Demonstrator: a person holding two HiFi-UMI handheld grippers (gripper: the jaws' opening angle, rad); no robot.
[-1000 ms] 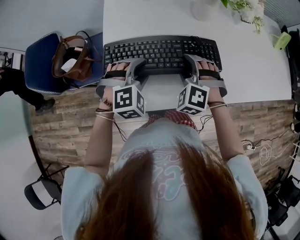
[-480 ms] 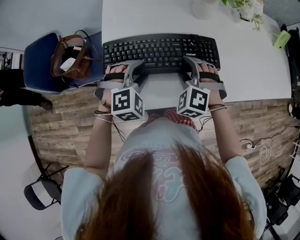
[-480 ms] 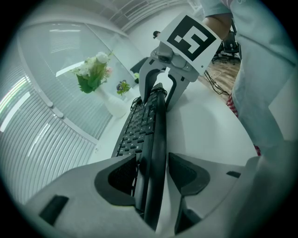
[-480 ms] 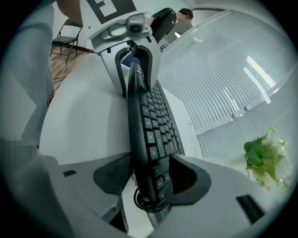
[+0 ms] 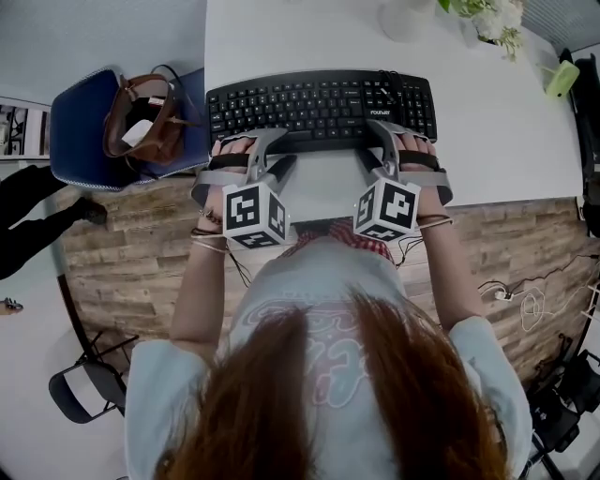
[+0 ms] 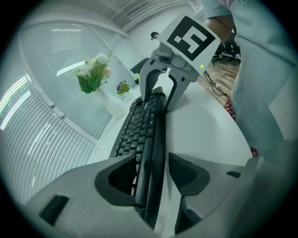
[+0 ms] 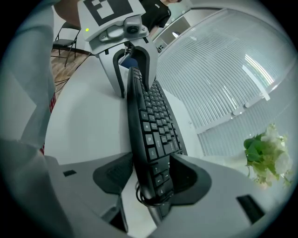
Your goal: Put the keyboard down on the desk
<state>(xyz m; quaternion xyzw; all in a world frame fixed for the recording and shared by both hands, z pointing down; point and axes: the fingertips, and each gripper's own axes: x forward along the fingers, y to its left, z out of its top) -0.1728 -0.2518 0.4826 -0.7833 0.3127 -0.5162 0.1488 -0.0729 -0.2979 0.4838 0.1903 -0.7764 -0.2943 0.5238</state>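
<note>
A black keyboard [image 5: 319, 101] lies crosswise on the white desk [image 5: 506, 141], keys up. My left gripper [image 5: 267, 150] is shut on its near edge towards the left end, and my right gripper [image 5: 380, 142] is shut on the same edge towards the right end. In the left gripper view the keyboard [image 6: 139, 135] runs edge-on between the jaws of the left gripper [image 6: 151, 172], with the right gripper [image 6: 160, 79] at its far end. In the right gripper view the right gripper [image 7: 151, 179] clamps the keyboard [image 7: 149, 125] over its keys, and the left gripper [image 7: 132, 65] holds the far end.
A white vase [image 5: 408, 17] with flowers [image 5: 487, 14] stands at the back of the desk. A green object [image 5: 564, 80] lies at the desk's right edge. Left of the desk is a blue chair [image 5: 75, 122] with a brown bag [image 5: 141, 112]. Cables [image 5: 525, 300] lie on the wooden floor.
The keyboard and both grippers have hardly shifted; the marker cubes sit slightly nearer my body. A person's leg at the far left has moved.
</note>
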